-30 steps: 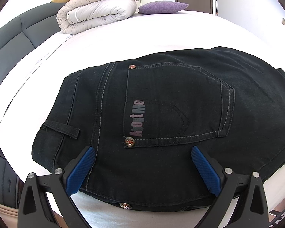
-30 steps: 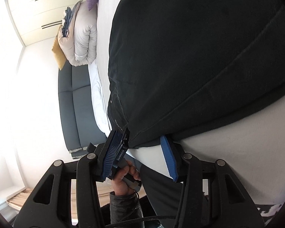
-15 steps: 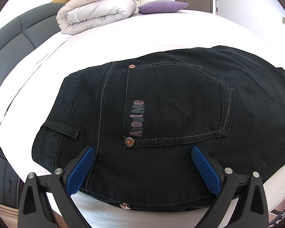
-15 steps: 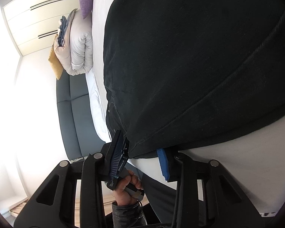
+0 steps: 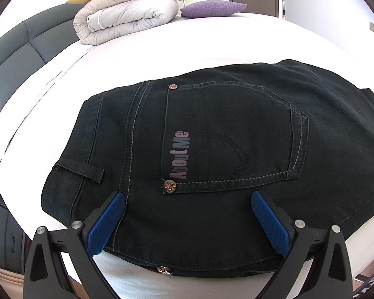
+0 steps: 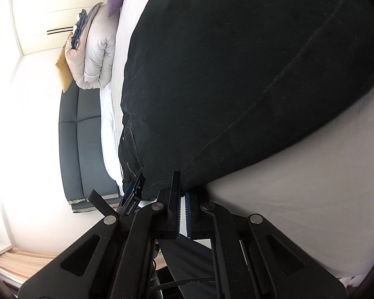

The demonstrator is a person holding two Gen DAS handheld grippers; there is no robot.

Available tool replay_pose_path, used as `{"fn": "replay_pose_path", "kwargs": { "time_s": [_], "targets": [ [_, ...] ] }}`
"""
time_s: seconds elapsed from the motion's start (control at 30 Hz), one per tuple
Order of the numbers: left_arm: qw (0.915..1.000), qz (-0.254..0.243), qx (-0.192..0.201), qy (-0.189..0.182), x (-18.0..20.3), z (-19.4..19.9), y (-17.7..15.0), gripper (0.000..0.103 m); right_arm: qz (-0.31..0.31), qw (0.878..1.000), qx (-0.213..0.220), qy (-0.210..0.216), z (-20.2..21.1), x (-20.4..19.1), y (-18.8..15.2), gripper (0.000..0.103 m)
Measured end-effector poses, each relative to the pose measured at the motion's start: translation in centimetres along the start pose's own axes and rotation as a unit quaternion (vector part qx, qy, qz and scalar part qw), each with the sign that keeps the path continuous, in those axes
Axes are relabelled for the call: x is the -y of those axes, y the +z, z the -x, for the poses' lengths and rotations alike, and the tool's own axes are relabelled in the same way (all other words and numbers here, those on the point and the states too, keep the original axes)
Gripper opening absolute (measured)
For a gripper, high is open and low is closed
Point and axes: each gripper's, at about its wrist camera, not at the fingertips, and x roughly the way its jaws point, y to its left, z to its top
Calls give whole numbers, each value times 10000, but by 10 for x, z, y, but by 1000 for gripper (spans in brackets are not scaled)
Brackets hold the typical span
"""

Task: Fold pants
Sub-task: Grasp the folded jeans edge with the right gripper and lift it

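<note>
Item: one pair of black jeans (image 5: 224, 149), lying flat on the white bed (image 5: 212, 42), seat end near its edge, back pocket (image 5: 236, 137) up. Handling, as judged: soft, limp denim of moderate weight, not slippery or fragile; thick seams and hem edge offer the surest hold. Left gripper (image 5: 187, 221): released, jaws spread wide over the seat. Right gripper (image 6: 182, 194): clenched on the jeans' edge. Also on the bed: one rolled duvet (image 5: 127, 20), one purple cushion (image 5: 212, 8), both far from the jeans.
</note>
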Motion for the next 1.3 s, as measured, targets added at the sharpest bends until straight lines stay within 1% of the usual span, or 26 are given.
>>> {"fn": "replay_pose_path", "kwargs": {
  "time_s": [0.13, 0.23, 0.27, 0.3, 0.33, 0.37, 0.4, 0.47, 0.53, 0.57, 0.67, 0.7, 0.77, 0.8, 0.83, 0.87, 0.9, 0.93, 0.97, 1.0, 1.07, 1.1, 1.17, 1.2, 1.27, 1.3],
  "targets": [
    [10000, 11, 0, -23, -2, 0, -1, 103, 43, 10000, -11, -12, -1, 3, 0, 1],
    [10000, 32, 17, -85, -5, 4, -1, 103, -45, 9997, -208, 140, 4, 5, 0, 3],
    [9999, 54, 18, -109, -7, 8, -2, 101, -63, 9994, -341, 4, 9, 3, -3, 4],
    [9999, 103, 14, -125, -10, 13, -2, 96, 36, 9989, -455, -133, 14, 0, -7, 5],
    [9998, 156, 16, -120, -12, 18, -1, 89, 227, 9982, -535, -160, 21, -5, -12, 5],
    [9997, 209, 66, -136, -13, 25, 2, 86, 479, 9972, -559, -132, 32, -12, -16, 5],
    [9994, 250, 161, -170, -13, 33, 6, 85, 746, 9959, -497, -96, 43, -22, -17, 5],
    [9984, 258, 371, -343, -8, 46, 23, 85, 1165, 9931, -145, 14, 67, -44, -11, 5],
    [9977, 82, 467, -493, 6, 50, 44, 86, 1508, 9882, 196, 202, 82, -63, 6, 5],
    [9973, -109, 471, -559, 20, 47, 57, 86, 1517, 9875, 339, 254, 83, -70, 20, 5],
    [9954, -606, 333, -660, 57, 26, 83, 86, 1206, 9911, 456, 347, 66, -75, 61, 5],
    [9950, -643, 211, -741, 65, 14, 88, 86, 1078, 9925, 400, 418, 53, -75, 74, 5],
    [9950, -515, -89, -848, 73, -12, 92, 83, 898, 9947, 348, 362, 28, -74, 94, 5],
    [9952, -452, -193, -840, 74, -22, 91, 81, 754, 9961, 370, 268, 13, -70, 105, 5],
    [9954, -398, -319, -806, 74, -34, 86, 82, 697, 9967, 389, 162, 3, -67, 114, 5],
    [9956, -376, -286, -813, 74, -39, 81, 83, 674, 9968, 438, 2, -5, -61, 125, 5],
    [9958, -346, -189, -831, 74, -40, 77, 84, 595, 9964, 554, -253, -11, -53, 136, 4],
    [9955, -319, -150, -876, 71, -40, 74, 84, 488, 9964, 641, -273, -11, -44, 143, 0],
    [9952, -335, -160, -910, 68, -38, 72, 84, 385, 9965, 739, -72, -5, -35, 151, 0],
    [9948, -380, -175, -927, 65, -37, 70, 84, 370, 9955, 875, -33, 3, -30, 156, 0],
    [9942, -401, -166, -983, 61, -35, 68, 84, 313, 9905, 1336, -115, 34, -18, 168, 0],
    [9947, -342, -123, -962, 57, -35, 67, 84, 108, 9872, 1588, -56, 56, -5, 174, 0],
    [9951, -300, -80, -934, 59, -35, 65, 84, -352, 9762, 2131, 195, 104, 25, 183, 0],
    [9956, -286, -50, -886, 61, -35, 66, 84, -499, 9690, 2411, 217, 130, 37, 184, 0],
    [9964, -253, 18, -808, 61, -31, 59, 85, -606, 9567, 2845, 88, 168, 48, 183, 0],
    [9966, -222, 40, -796, 60, -29, 56, 85, -687, 9525, 2961, 173, 180, 55, 180, 0]
  ]
}}
